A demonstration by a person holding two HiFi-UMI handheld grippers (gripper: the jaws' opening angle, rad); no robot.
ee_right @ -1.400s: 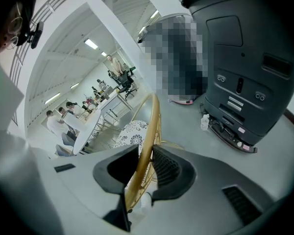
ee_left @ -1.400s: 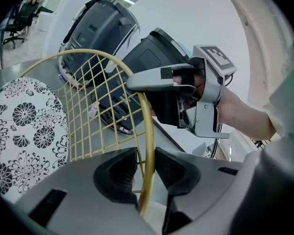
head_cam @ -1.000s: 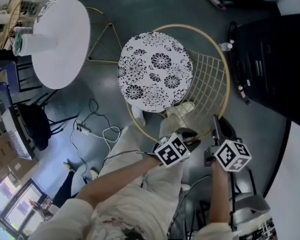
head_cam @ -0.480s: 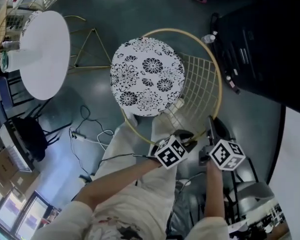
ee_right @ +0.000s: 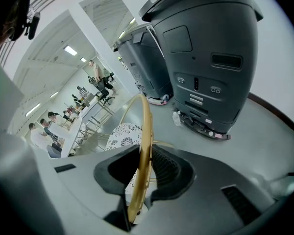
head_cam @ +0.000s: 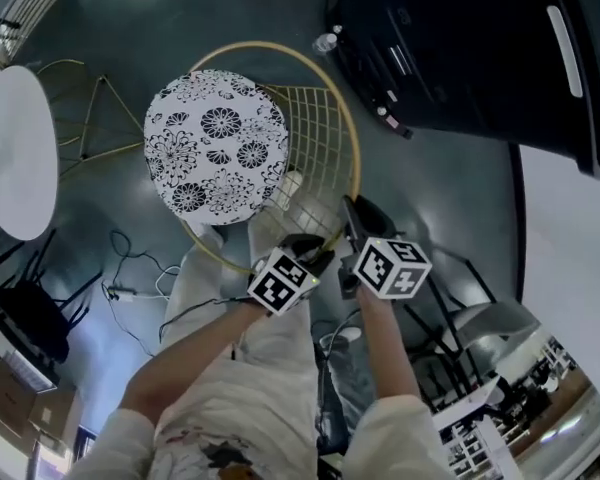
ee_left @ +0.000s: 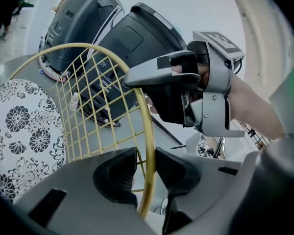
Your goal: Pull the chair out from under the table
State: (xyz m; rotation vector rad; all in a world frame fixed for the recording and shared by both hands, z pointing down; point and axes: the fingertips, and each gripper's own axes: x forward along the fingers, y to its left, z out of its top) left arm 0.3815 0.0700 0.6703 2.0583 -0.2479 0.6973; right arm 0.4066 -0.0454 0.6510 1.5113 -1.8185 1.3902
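standing on the grey floor well apart from the white round table [head_cam: 15, 153], the chair [head_cam: 215, 148] has a round black-and-white floral seat, a gold wire-grid back and a gold hoop [head_cam: 352, 138] around it. left gripper [ee_left: 146, 173] and right gripper [ee_right: 146, 173], side by side, each have narrow-set jaws clamped on that hoop. a small plastic bottle [head_cam: 325, 43] stands by a dark machine [head_cam: 460, 48], contents unclear.

Glossy gold metal chair frame [ee_left: 150, 131]
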